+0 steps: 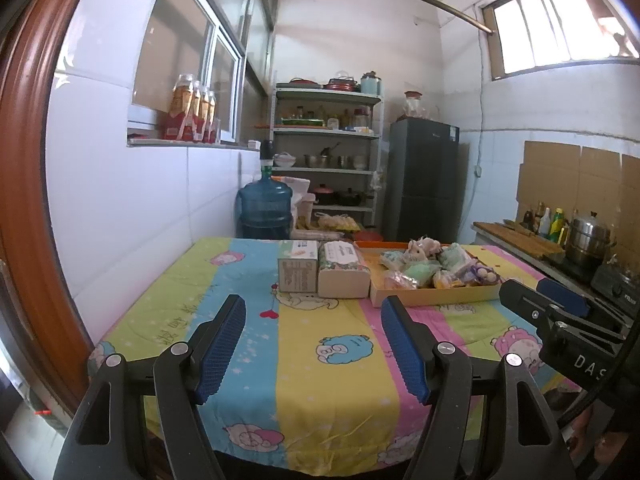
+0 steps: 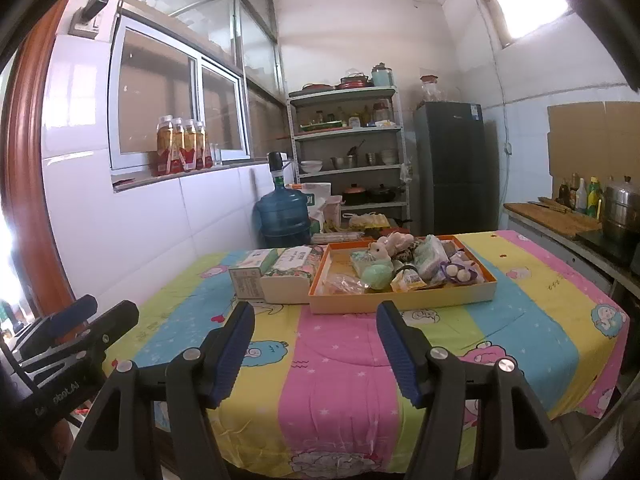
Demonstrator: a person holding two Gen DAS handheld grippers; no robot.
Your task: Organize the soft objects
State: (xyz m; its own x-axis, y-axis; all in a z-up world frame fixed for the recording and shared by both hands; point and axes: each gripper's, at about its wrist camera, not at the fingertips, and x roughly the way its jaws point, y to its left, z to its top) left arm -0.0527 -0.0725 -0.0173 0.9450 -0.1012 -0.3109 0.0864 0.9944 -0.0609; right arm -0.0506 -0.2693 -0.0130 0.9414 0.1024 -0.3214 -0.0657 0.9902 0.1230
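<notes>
An orange tray [image 2: 400, 300] sits at the table's far side and holds several soft things: a plush toy [image 2: 384, 249], a green pouch [image 2: 378, 274] and small wrapped packs. The tray also shows in the left wrist view [image 1: 432, 296]. Two tissue packs [image 2: 288, 276] [image 1: 320, 272] lie left of it. My left gripper [image 1: 314, 306] is open and empty above the near table. My right gripper [image 2: 316, 314] is open and empty, just short of the tray's front edge. Each gripper shows in the other's view: the right [image 1: 560, 312], the left [image 2: 76, 332].
The table wears a striped cartoon cloth [image 2: 340, 360]. A blue water jug [image 2: 284, 212], a metal shelf [image 2: 348, 144] and a dark fridge [image 2: 456, 168] stand behind it. A counter with bottles and a steel pot [image 2: 620, 208] runs along the right.
</notes>
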